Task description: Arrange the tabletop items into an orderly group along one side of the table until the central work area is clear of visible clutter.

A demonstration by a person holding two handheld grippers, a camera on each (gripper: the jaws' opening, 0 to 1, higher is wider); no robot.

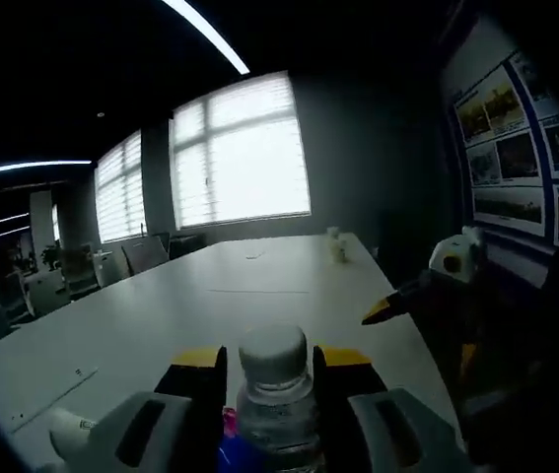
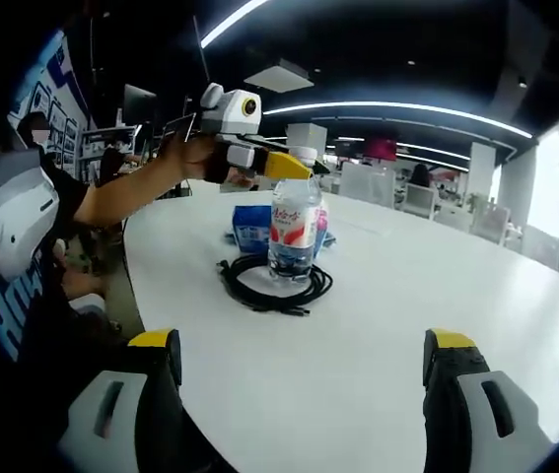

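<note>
Left gripper view: my left gripper (image 1: 271, 379) has its yellow-tipped jaws closed around a water bottle (image 1: 275, 394), white cap up, above the white table (image 1: 259, 296). Two small white containers (image 1: 336, 244) stand at the far right edge.

Right gripper view: my right gripper (image 2: 304, 360) holds nothing, jaws spread wide over bare tabletop. At far left, a hand (image 2: 195, 158) carries the left gripper to the bottle, which stands inside a coiled black cable (image 2: 271, 284), a blue packet (image 2: 251, 229) just behind.
</note>
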